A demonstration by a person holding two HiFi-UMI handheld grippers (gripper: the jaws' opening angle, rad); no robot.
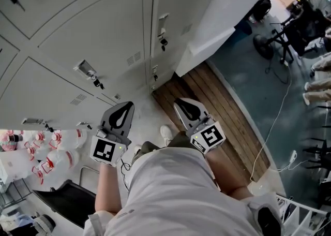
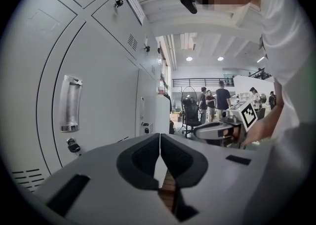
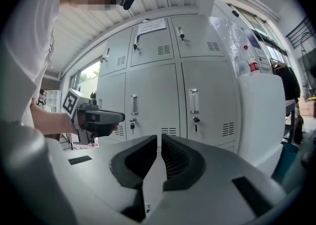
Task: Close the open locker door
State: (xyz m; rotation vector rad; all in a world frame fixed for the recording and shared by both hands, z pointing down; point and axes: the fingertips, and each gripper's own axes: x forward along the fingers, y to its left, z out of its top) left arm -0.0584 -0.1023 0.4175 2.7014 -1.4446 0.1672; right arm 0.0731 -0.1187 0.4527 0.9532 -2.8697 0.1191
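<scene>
**A:** How many grippers are there, and how do the jaws stand?

**B:** There are 2. In the head view the left gripper (image 1: pixel 124 109) is at the lower centre-left and the right gripper (image 1: pixel 185 106) at the lower centre-right. Both tips are turned toward the top of the frame. On each one the 2 jaws are pressed together, and nothing is between them.

**A:** Where are the locker doors?

**B:** In the right gripper view I count 6 locker doors (image 3: pixel 207 95), 3 in the upper row and 3 in the lower row. They look flat with the locker front. The lower middle door (image 3: pixel 153 100) is in the centre of the frame, directly above the closed jaw tips and well apart from them. 2 upright handles (image 3: pixel 134 104) show in the lower row.

**A:** And in the left gripper view?

**B:** There the lockers fill the left half. The jaws point along the row, not at a door. The nearest door (image 2: pixel 103 100) has 1 handle (image 2: pixel 70 103) at the middle left, well apart from the tips.

**A:** Which door is the open one?

**B:** I cannot tell. 1 white block (image 3: pixel 261 115) stands at the right of the right gripper view, just beside the last door. Whether it is a door or a cabinet, I cannot tell.

**A:** And far away?

**B:** At least 4 people (image 2: pixel 220 98) stand right of centre in the left gripper view.
</scene>
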